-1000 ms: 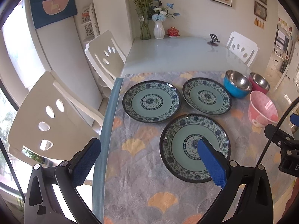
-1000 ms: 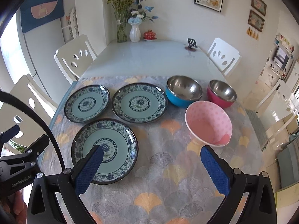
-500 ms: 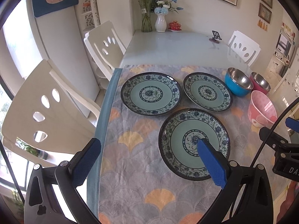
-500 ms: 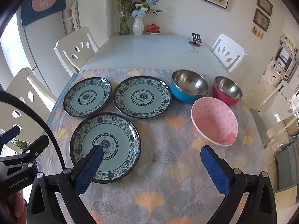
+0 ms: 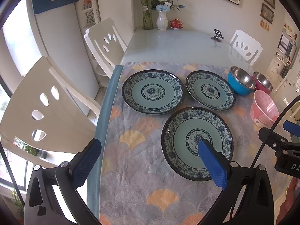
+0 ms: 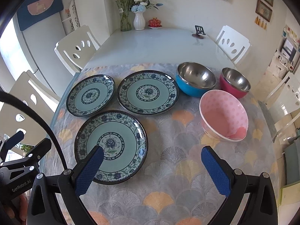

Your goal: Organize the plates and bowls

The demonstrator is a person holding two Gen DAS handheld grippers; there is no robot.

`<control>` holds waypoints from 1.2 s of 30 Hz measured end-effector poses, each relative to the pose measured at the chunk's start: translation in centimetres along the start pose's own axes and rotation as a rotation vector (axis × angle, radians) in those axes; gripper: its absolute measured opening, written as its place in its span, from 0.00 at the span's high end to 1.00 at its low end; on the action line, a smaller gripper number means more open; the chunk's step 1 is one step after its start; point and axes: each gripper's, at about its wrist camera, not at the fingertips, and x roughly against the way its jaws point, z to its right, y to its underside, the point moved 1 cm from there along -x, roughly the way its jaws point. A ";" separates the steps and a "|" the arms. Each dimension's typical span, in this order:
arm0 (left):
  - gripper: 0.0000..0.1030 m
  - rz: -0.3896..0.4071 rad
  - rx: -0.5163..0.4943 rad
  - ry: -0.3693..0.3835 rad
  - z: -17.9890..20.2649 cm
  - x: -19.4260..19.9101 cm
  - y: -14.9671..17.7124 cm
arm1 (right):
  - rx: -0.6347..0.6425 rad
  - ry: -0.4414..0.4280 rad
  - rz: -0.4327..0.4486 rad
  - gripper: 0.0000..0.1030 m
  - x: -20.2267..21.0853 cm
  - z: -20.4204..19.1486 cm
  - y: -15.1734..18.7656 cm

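Observation:
Three blue-green patterned plates lie on the tablecloth: a near plate [image 6: 110, 146] [image 5: 196, 142], a far-left plate [image 6: 91, 94] [image 5: 152, 91] and a far-middle plate [image 6: 148, 91] [image 5: 210, 90]. To their right stand a blue steel bowl [image 6: 196, 78] [image 5: 241, 83], a red steel bowl [image 6: 235, 82] [image 5: 262, 82] and a tilted pink dotted bowl [image 6: 224, 115] [image 5: 264, 108]. My left gripper [image 5: 148, 161] is open and empty above the cloth, left of the near plate. My right gripper [image 6: 152, 166] is open and empty, just right of the near plate.
The glass table [image 6: 159, 45] stretches back to two vases of flowers [image 6: 139, 21], a red lidded cup [image 6: 154, 22] and a phone stand [image 6: 198, 31]. White chairs [image 5: 46, 112] stand at the left side and one [image 6: 233, 45] at the far right.
Both grippers have moved forward and lower towards the dishes, which now look closer. No dish has moved, and both grippers stay open.

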 end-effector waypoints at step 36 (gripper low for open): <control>0.03 -0.006 -0.015 0.033 1.2 -0.7 -0.4 | -0.017 0.063 -0.007 0.00 -0.3 1.1 -0.3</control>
